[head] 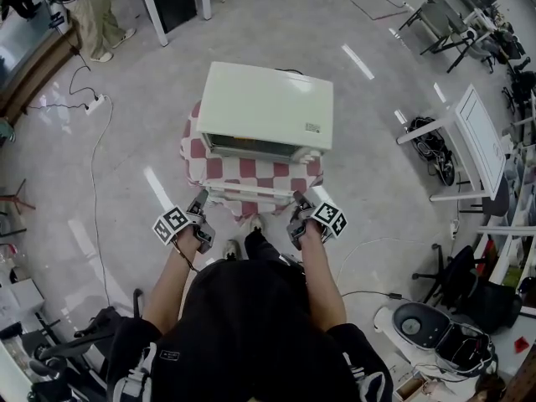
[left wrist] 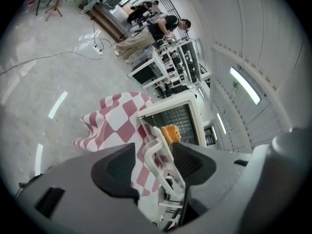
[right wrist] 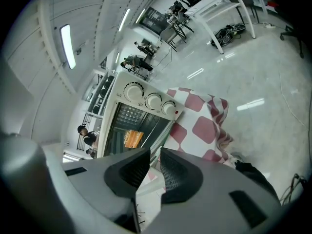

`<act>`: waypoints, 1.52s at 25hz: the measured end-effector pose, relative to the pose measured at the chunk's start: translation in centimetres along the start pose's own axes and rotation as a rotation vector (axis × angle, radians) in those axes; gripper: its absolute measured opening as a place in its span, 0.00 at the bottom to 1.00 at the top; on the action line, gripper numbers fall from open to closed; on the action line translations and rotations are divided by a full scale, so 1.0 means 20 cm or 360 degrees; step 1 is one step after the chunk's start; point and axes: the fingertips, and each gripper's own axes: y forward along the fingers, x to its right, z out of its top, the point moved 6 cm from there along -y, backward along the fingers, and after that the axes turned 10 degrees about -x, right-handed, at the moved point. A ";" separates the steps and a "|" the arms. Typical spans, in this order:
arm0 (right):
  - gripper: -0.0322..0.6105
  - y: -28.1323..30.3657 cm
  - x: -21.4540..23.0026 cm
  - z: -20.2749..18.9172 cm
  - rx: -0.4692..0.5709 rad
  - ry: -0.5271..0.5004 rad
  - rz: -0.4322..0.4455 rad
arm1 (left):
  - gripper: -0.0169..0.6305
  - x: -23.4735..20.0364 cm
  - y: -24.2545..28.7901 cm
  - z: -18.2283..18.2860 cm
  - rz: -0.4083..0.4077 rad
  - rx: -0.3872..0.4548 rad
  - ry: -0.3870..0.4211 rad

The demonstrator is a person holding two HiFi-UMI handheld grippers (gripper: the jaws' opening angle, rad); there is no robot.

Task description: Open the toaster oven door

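Fingers [left wrist: 114, 167] of left gripper [left wrist: 153, 155] apart astride the door handle [left wrist: 159, 137], right gripper [right wrist: 155, 156] tight on it, forearms [head: 322, 279] outstretched.

One toaster oven [head: 266, 107], one checked cloth [head: 222, 167], two tools [head: 201, 202] [head: 299, 202], three knobs [right wrist: 153, 101]

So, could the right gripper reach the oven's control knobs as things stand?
Probably yes: nothing stands between the right gripper and the control knobs, though its jaws grip the door handle.

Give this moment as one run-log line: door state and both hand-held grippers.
toaster oven door: open | left hand-held gripper: jaws apart around door handle | right hand-held gripper: closed on door handle
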 end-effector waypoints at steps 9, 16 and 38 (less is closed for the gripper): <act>0.18 0.01 0.01 0.00 -0.0028 -0.0048 -0.0005 | 0.39 -0.01 0.16 0.20 -0.0041 -0.0138 0.0128; 0.18 0.03 0.06 -0.04 -0.0141 -0.0156 -0.0077 | 0.19 -0.04 0.19 0.17 0.0047 -0.0294 0.0324; 0.19 0.31 0.38 -0.23 -0.0669 -0.1047 -0.0779 | 0.20 -0.38 0.37 -0.03 0.0808 -0.0645 0.1087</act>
